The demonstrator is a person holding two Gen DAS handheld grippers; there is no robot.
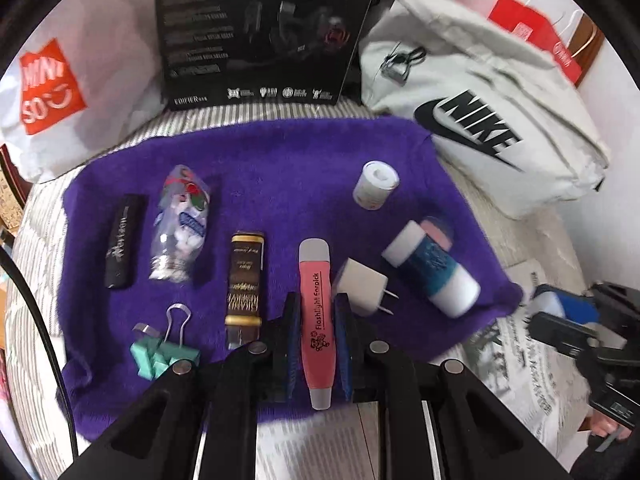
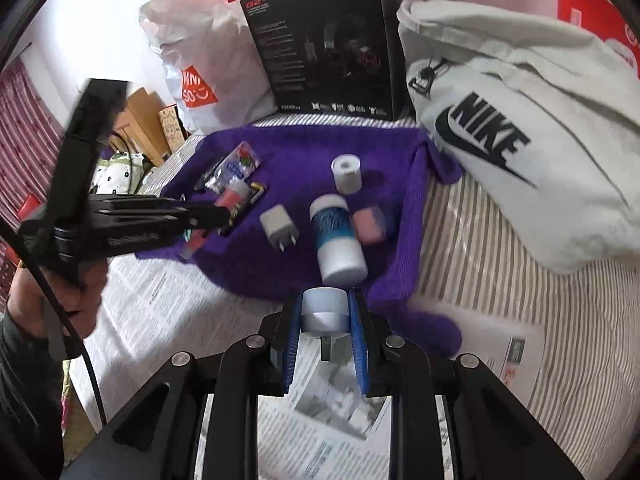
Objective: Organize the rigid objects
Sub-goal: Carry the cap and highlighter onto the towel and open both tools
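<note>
Earpick (image 1: 318, 320), pink, sits clamped in my left hand-held gripper (image 1: 316, 344) above the purple towel (image 1: 280, 160); my right hand-held gripper (image 2: 325, 344) pinches a grey cylinder (image 2: 325, 310), white charger (image 2: 279, 226) ahead.

Both wrist views close, angled down; share purple towel (image 1: 256, 152).

A white Nike bag (image 1: 492, 120), a black headset box (image 1: 260, 28) and a Miniso bag (image 1: 60, 92) lie behind.
</note>
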